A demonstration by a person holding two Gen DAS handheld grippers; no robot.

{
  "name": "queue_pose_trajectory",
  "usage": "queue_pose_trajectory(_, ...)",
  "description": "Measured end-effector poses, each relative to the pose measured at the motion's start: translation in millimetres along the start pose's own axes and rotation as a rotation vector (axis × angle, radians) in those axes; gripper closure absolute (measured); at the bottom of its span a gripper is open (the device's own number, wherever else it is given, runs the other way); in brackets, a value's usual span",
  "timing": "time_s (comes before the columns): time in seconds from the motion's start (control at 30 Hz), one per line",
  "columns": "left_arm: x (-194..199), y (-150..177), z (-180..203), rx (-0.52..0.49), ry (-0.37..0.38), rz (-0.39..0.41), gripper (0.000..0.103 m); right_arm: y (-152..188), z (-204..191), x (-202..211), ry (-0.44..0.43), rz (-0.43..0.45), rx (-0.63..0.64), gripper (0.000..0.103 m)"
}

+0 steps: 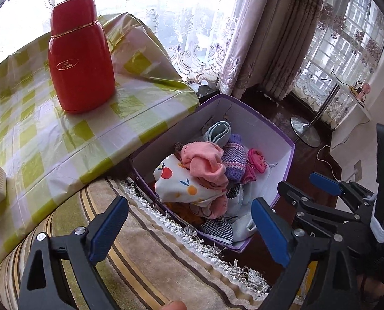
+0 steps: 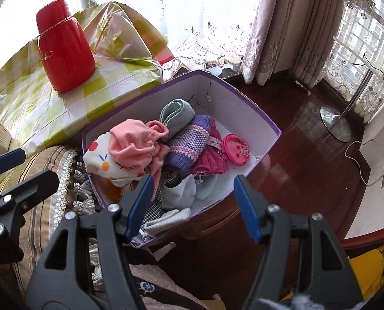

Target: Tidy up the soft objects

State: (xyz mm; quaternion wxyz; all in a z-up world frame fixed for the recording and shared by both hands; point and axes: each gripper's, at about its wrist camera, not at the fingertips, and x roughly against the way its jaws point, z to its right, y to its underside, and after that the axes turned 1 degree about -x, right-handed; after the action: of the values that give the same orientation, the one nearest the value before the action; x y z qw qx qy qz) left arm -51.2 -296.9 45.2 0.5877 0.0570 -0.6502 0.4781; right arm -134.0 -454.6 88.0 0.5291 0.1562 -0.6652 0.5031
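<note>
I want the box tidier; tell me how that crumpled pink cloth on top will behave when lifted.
The crumpled pink cloth looks thin and folded, so it will likely droop limply. It seems light. One trailing end hangs toward the checked fabric, so it may drag neighbours.

Red flask [image 1: 81, 54], up-left of the left jaws: gold oval badge [image 1: 67, 64] reads "FUCHENG". No other legible text.

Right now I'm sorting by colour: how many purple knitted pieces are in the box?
1: a purple knitted piece lies mid-box, between the pink cloth and the round pink pouch. More may be buried.
</note>
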Motion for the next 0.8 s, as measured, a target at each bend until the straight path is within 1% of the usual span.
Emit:
queue_pose_trajectory(0.17,-6.0,1.1,1.4,-0.006,0.008,-0.023,0.006,0.7,2.8,-2.2,-0.002,-0.006,-0.01,0.036)
queue_pose_trajectory(0.8,-9.9,1.2,2.2,-0.001,0.02,-0.041,0.006,1.9,5.1,-5.7,-0.004,-0.015,-0.019,0.035)
